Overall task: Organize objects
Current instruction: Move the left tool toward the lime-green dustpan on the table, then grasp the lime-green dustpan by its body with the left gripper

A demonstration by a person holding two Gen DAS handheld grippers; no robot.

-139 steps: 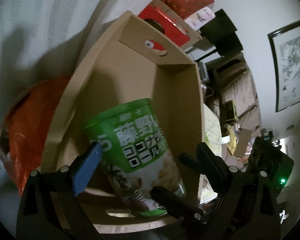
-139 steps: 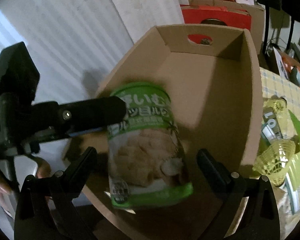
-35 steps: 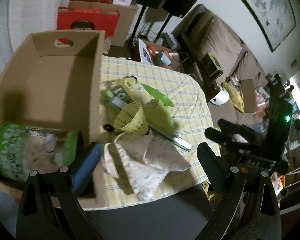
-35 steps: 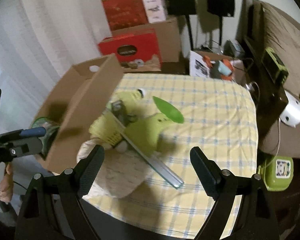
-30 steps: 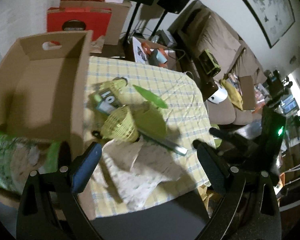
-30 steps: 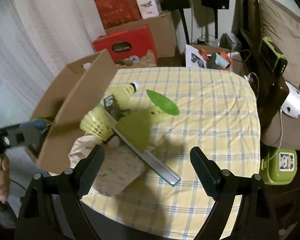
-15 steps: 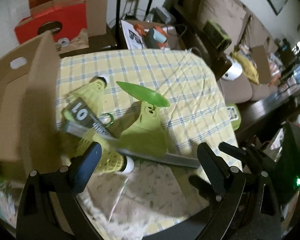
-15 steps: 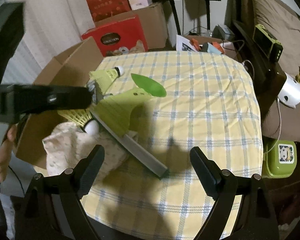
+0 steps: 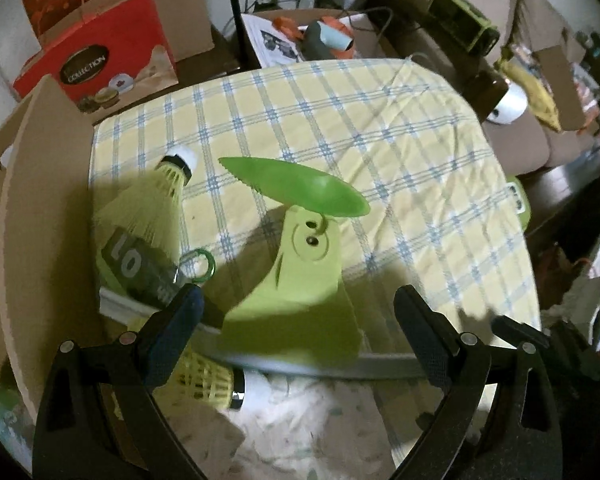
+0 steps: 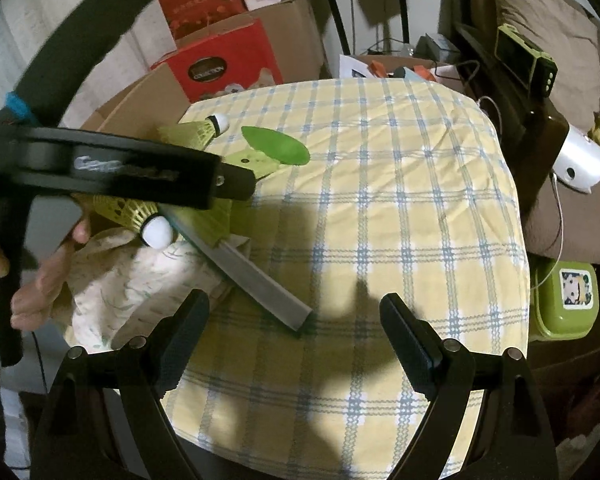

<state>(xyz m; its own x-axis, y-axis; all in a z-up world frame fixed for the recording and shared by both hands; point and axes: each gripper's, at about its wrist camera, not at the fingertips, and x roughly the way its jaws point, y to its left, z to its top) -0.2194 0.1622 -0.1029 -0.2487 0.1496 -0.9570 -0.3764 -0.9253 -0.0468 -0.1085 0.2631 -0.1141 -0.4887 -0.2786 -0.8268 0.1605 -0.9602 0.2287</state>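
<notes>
Checked tablecloth [image 9: 380, 128], cluttered left edge. Left gripper [image 9: 296, 320] open over lime-green toy [image 9: 300, 280]; right gripper [image 10: 292, 332] open, empty. Advice: straddle toy squarely, avoid grey strip [image 10: 256, 280].

Ahead and right of the right gripper [image 10: 294, 326], checked tablecloth [image 10: 400, 208] lies bare, open passage. Left of it the left gripper [image 9: 296, 320] hangs over the clutter: grey bar [image 10: 260, 276], two shuttlecocks [image 9: 152, 204], lime plastic piece [image 9: 304, 280], crumpled cloth [image 10: 140, 280]. Cardboard box wall [image 9: 36, 240] closes off that pile's far-left side.
</notes>
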